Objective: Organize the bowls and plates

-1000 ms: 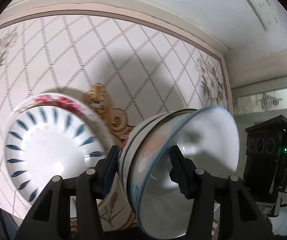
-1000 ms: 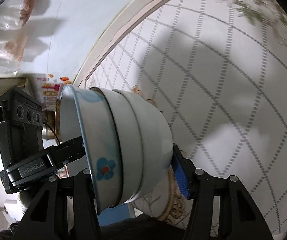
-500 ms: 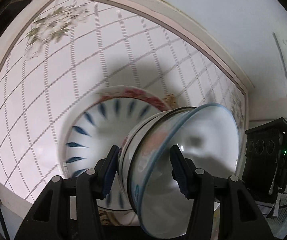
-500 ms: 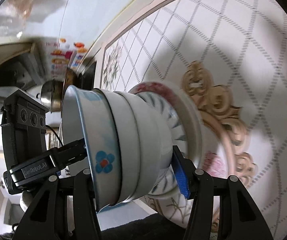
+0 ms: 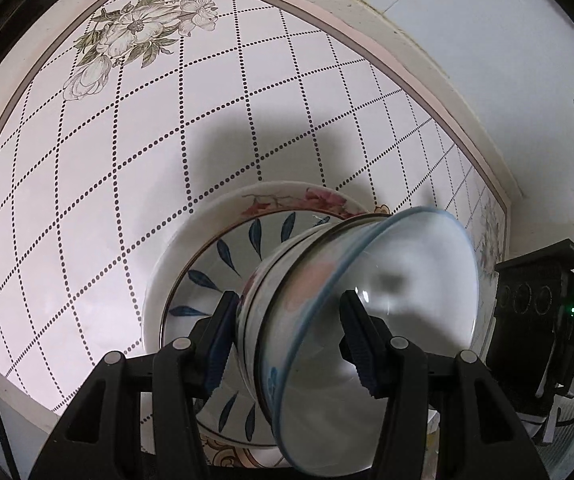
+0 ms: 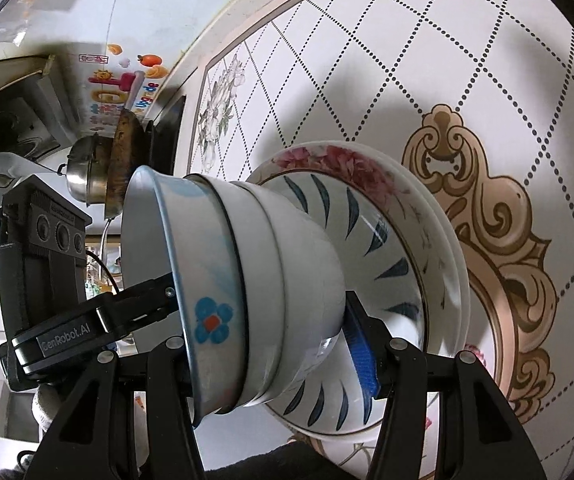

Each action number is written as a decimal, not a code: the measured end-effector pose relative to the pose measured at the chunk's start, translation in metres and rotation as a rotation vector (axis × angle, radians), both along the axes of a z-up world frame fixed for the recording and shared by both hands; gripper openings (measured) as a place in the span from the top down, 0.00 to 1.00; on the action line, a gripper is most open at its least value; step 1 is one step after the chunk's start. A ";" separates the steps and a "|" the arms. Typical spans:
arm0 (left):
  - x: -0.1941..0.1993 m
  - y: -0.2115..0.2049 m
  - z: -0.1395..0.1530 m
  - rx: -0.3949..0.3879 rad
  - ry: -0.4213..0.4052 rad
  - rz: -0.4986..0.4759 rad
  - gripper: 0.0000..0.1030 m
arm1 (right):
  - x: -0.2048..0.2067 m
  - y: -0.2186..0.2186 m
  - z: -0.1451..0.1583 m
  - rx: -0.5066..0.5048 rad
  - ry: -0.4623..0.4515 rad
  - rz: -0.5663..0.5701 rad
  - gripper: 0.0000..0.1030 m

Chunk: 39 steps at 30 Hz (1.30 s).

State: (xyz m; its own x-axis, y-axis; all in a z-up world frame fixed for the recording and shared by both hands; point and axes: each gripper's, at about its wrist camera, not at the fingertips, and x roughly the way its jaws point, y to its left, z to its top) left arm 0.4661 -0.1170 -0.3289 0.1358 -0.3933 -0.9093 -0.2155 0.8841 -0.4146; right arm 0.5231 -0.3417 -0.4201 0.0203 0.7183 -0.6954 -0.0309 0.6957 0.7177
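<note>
While both sets of jaws clamp the bowl stack point(image 5: 351, 320), only the right view shows the steel pot point(image 6: 83, 176).

Left tool point(image 5: 287, 344) and right tool point(image 6: 263, 344) both clamped, facing each other

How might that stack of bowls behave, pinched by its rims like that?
The stack of bowls looks like glazed ceramic, so probably slippery and breakable if dropped. Several nested bowls are likely heavy, which may explain why the left gripper and right gripper both clamp it.
</note>
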 end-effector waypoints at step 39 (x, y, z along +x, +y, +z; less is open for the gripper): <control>-0.075 0.047 0.117 0.314 -0.378 -0.242 0.19 | -0.107 0.035 0.142 -0.396 -0.315 -0.230 0.12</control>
State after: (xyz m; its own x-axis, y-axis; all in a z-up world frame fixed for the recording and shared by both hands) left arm 0.3909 -0.0702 -0.2115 0.4148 -0.1714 -0.8936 0.1224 0.9837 -0.1319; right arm 0.4160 -0.3067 -0.2782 0.3966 0.3558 -0.8462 -0.0171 0.9245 0.3807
